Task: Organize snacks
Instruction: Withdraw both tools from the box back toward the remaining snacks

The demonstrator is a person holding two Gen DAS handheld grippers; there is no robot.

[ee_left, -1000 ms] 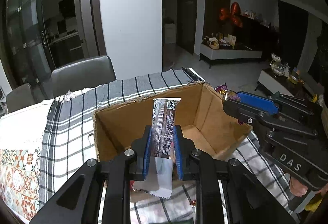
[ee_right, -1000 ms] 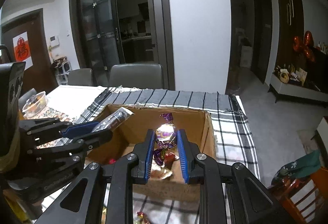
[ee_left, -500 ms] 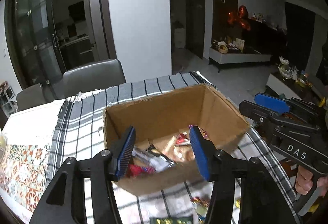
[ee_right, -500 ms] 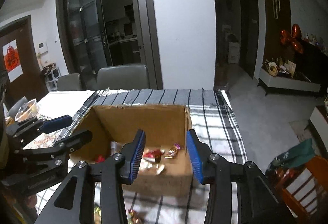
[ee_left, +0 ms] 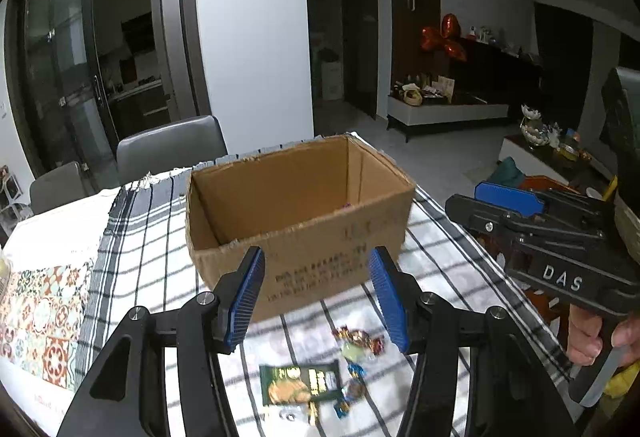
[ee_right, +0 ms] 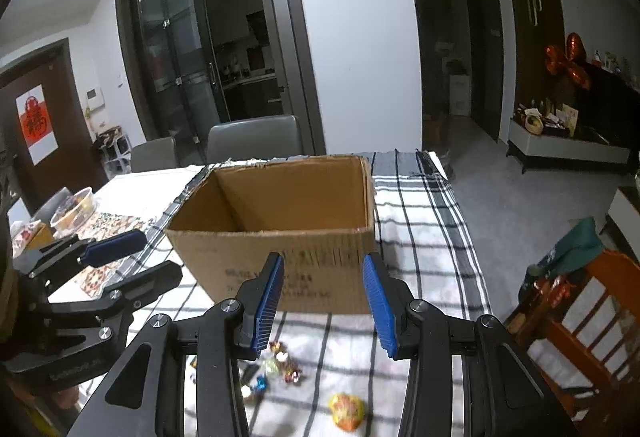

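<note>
We are holding both claws, left claw (ee_left: 316, 293) and right claw (ee_right: 323, 300), spread and empty; the box (ee_left: 296, 213) is sitting ahead, and the loose candies (ee_left: 356, 341) and green packet (ee_left: 300, 383) are still lying below on the desk (ee_left: 132, 237).

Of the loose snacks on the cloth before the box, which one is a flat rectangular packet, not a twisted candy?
The green packet, lying flat near the left gripper. The small candies beside it are crinkled foil twists, and the orange-yellow snack is rounded.

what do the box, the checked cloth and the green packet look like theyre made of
Box: brown corrugated cardboard, matte, with ragged torn top edges and printed text.
Checked cloth: woven fabric, seemingly cotton, with a frayed fringe at the far end.
Green packet: probably printed plastic or foil film; it looks glossy, though blurred.
</note>
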